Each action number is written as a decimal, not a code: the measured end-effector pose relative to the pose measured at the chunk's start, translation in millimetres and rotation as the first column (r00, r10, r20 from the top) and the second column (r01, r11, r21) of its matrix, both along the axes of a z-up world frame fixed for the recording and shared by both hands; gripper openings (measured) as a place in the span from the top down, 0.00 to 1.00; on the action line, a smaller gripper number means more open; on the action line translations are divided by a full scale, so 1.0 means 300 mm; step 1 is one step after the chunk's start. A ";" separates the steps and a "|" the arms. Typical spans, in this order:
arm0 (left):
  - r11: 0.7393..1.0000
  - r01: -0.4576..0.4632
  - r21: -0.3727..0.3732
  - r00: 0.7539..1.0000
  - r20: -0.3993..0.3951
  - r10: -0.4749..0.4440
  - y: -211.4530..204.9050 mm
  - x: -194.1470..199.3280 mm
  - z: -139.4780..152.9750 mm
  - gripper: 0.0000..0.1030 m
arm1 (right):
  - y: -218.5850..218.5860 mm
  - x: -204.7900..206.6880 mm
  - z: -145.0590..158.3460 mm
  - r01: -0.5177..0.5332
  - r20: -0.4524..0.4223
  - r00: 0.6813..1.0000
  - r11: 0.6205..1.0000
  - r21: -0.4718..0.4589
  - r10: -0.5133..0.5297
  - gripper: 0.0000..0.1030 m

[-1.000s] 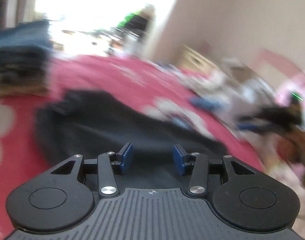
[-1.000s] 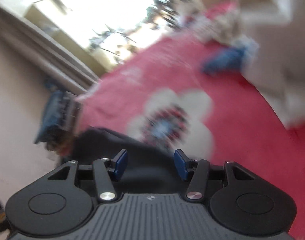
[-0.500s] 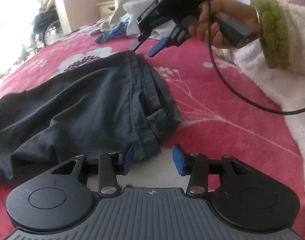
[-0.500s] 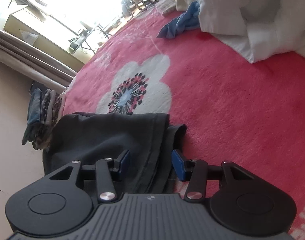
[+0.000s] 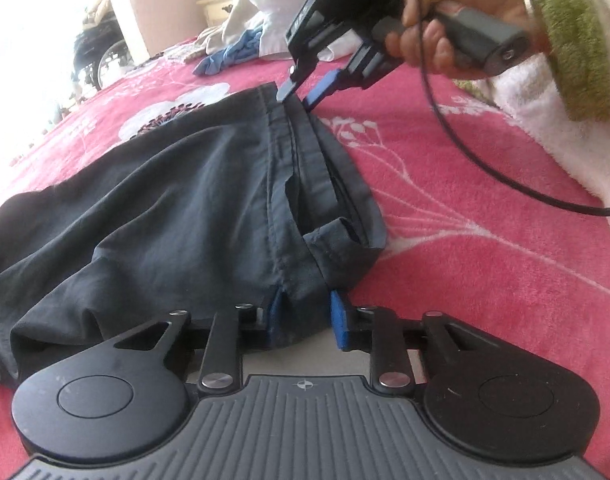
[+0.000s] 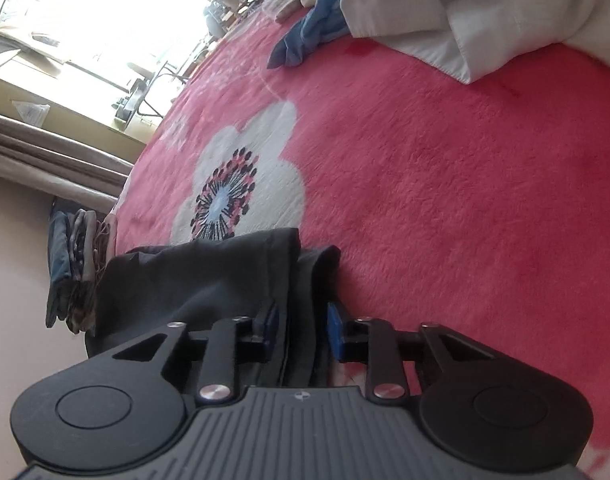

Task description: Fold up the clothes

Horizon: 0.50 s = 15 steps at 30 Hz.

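Note:
Dark grey trousers lie flat on a pink flowered blanket, waistband towards the right. My left gripper has the near end of the waistband between its blue pads, and its jaws are closing on the cloth. My right gripper, held by a person's hand, bites the far end of the same waistband. In the right wrist view the trousers run between the right gripper's closing pads, which press the folded cloth.
A white cloth heap and a crumpled blue garment lie at the blanket's far side. A stack of folded clothes stands beyond the trousers. The right gripper's black cable hangs over the blanket beside a white sleeve with a green cuff.
Both grippers came down to the trousers' waistband. Their pads have drawn together onto the cloth, the left at the near end and the right at the far end.

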State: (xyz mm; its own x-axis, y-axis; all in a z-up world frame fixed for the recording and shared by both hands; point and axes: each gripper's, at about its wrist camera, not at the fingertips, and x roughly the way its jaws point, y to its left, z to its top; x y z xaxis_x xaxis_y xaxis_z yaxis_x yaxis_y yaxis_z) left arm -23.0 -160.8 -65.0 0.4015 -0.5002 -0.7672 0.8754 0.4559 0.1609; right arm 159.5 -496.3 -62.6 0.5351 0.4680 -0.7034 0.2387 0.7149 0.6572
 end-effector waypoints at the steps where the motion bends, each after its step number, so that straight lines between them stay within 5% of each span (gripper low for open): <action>1: 1.000 -0.005 -0.004 1.000 0.000 0.005 0.004 -0.004 0.003 0.86 | 0.004 0.006 -0.005 -0.003 0.001 1.000 1.000 -0.010 0.003 0.95; 5: 0.998 -0.024 -0.050 0.999 -0.044 0.022 0.026 0.011 0.025 0.93 | 0.005 -0.011 0.041 -0.011 0.072 0.997 0.998 -0.064 0.016 0.99; 8: 0.995 -0.046 -0.088 0.995 -0.095 0.037 0.046 0.034 0.042 0.93 | -0.028 -0.008 0.031 0.033 0.037 0.999 0.996 -0.083 -0.030 0.95; 11: 0.989 -0.075 -0.130 0.986 -0.155 0.055 0.066 0.062 0.057 0.94 | -0.072 -0.019 0.011 0.086 0.028 0.996 0.994 0.067 -0.088 0.92; 15: 0.969 -0.143 -0.203 0.958 -0.274 0.084 0.103 0.117 0.072 0.94 | -0.045 -0.017 0.010 0.041 0.022 0.999 0.983 0.181 -0.045 0.68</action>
